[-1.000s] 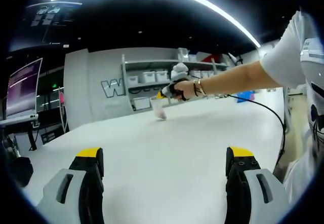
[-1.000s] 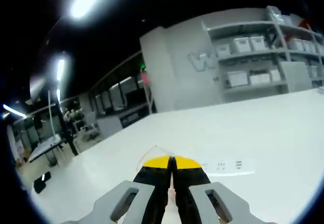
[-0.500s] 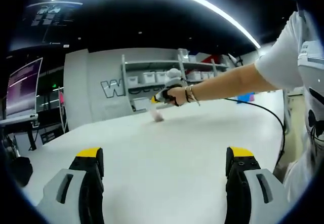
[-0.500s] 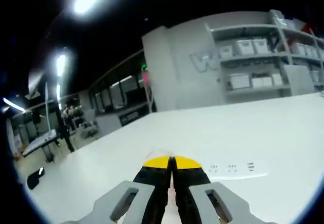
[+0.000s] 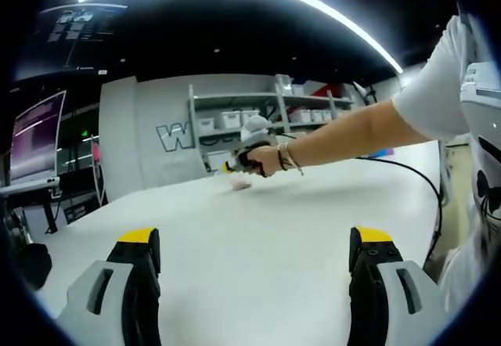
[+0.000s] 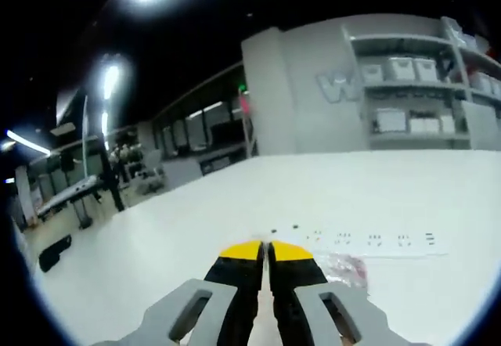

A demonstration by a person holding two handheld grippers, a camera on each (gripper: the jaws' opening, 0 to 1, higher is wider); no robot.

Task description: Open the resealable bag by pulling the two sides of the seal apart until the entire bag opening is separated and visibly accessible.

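The white surface (image 5: 258, 244) took up most of the room, running far back toward a grey wall and a shelving unit (image 5: 235, 123) stacked with pale bins. Along it, in the right gripper view, lay a long white power strip (image 6: 368, 242), its sockets in a row.

The person's arm (image 5: 352, 131) reached out across the surface from the right, holding the right tongs (image 5: 235, 163) low over the far part of it. A second before, that hand had been higher and further right; it had since swung left and dipped toward the surface. From their own camera the right tongs (image 6: 268, 250) looked pressed together, yellow tips meeting, and the resealable bag (image 6: 343, 268) lay just to the right of those tips, a crumpled clear thing with a pinkish tint, near the power strip. Whether a corner of it was pinched between the tips I could not tell; earlier it had been hidden under them.

The left tongs (image 5: 254, 240) hung near me, spread wide with nothing between them, well apart from the bag, and had not budged.

So the bag had been carried or dragged across and set down, I'd judge, and the seal was not yet pulled apart. The left tongs would need to come over and take one side.
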